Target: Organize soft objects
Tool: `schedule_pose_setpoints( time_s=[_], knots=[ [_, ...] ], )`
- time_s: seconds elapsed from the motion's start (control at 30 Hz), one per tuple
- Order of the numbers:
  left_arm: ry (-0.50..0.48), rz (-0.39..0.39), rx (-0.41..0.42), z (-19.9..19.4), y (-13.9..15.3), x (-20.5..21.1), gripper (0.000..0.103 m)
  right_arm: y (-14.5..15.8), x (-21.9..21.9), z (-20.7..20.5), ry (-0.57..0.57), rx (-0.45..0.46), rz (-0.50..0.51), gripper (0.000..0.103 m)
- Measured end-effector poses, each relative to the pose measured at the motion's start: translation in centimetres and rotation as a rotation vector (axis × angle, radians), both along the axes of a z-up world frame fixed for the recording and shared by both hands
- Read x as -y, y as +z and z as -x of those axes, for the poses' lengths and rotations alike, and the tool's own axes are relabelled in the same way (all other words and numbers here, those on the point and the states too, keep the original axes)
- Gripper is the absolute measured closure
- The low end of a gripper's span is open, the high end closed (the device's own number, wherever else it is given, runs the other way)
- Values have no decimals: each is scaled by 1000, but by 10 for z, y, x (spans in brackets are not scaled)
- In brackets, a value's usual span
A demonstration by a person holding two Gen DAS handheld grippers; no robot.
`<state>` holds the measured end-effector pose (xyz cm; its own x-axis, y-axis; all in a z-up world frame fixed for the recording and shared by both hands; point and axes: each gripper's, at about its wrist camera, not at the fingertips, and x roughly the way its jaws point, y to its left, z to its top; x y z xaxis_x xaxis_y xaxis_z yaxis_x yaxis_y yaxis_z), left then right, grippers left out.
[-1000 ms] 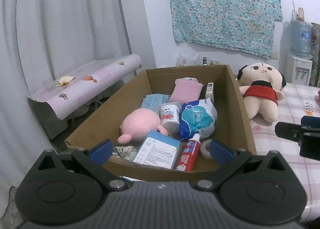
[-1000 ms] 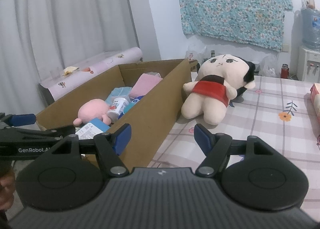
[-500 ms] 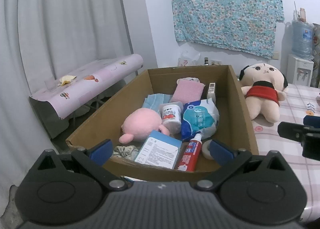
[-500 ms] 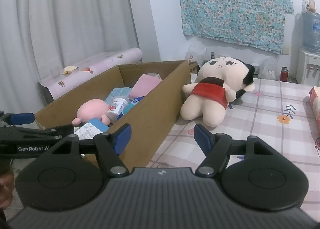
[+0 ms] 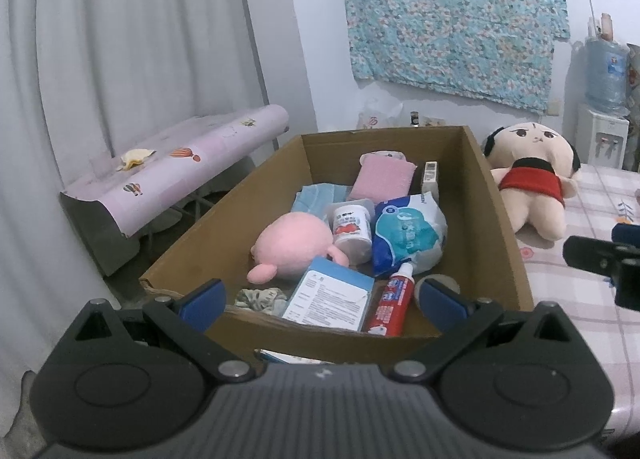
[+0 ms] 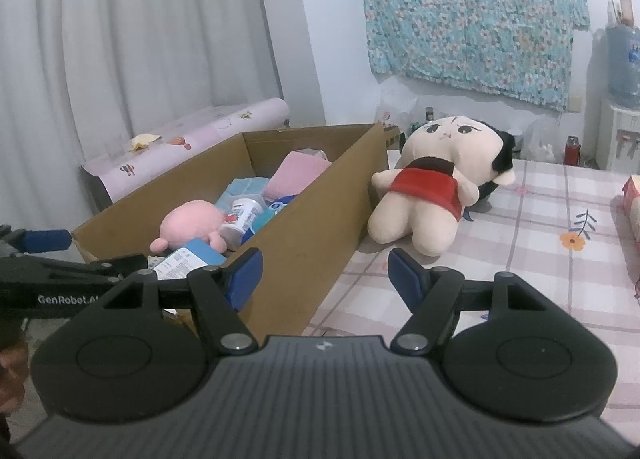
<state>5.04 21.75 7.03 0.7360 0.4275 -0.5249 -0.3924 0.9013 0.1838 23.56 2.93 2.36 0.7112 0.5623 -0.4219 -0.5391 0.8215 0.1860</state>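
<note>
Nothing has moved since the earlier frame. Left gripper [image 5: 320,295] and right gripper [image 6: 322,273] both hang wide, empty. Pink plush [image 5: 294,245] lies in the box [image 5: 504,219]; doll [image 6: 432,195] on the table [image 6: 540,259], just beside. Next: probably pinch the doll's torso squarely, lift clear.

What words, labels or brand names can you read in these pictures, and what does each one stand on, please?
"GenRobot.AI", last letter partly hidden: in white on the black arm of the left gripper, seen in the right wrist view.
Blue and white box: lines of small print, too small to read.
Toothpaste tube: lettering blurred.
White jar: red label, unreadable.
Blue and white packet: characters too blurred to read.
</note>
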Motion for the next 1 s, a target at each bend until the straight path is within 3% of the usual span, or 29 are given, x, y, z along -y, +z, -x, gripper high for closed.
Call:
schedule_pose_setpoints(
  time_s=[0.4, 0.6, 1.0],
  knots=[
    [26, -12, -18, -4, -8, -10, 0, -1, 10, -6, -37, -25, -15, 34],
    [19, -9, -8, -3, -8, -5, 0, 1, 3, -1, -14, 0, 17, 34],
    [-30, -26, -12, -5, -3, 8, 0, 0, -1, -3, 29, -48, -3, 34]
  ],
)
